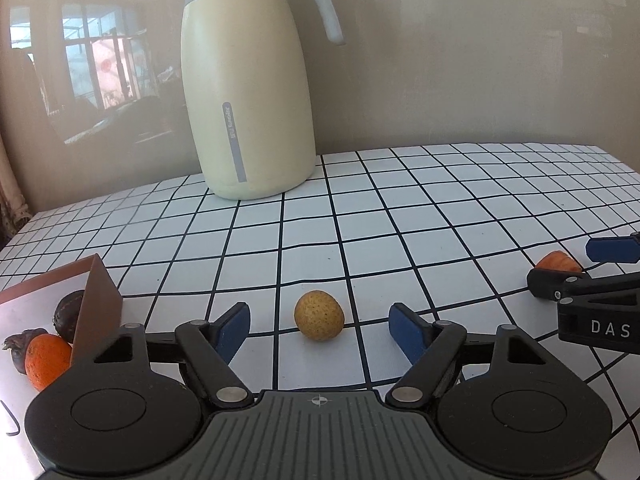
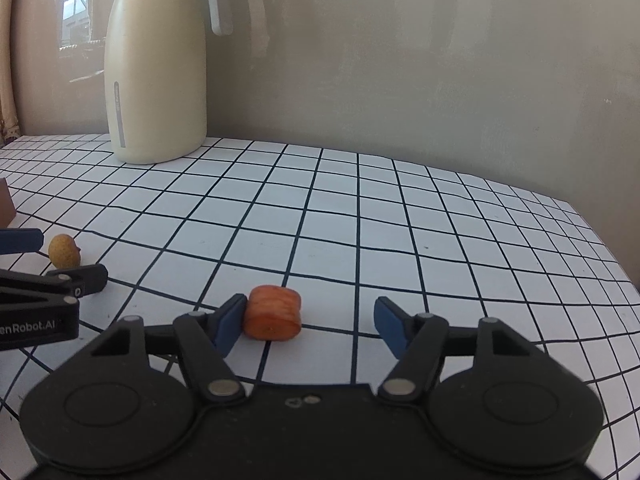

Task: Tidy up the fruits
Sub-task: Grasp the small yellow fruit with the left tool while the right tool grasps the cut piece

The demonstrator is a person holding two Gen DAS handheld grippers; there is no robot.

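At the left edge of the left wrist view a brown-walled box (image 1: 98, 304) is cut off, its wall hiding part of a dark fruit (image 1: 69, 315) and an orange fruit (image 1: 47, 360); a second dark fruit (image 1: 18, 350) beside them is hard to identify. Right of the box on the table (image 1: 400, 208), a speckled yellow round fruit (image 1: 319, 315) lies between the spread pads of the left hand-held gripper (image 1: 319, 334), touching neither. Farther right of the box, an orange ridged fruit piece (image 2: 273, 312) rests against the left pad of the right hand-held gripper (image 2: 310, 326), clear of the right pad, jaws spread. A cream thermos jug (image 1: 248, 92) stands behind.
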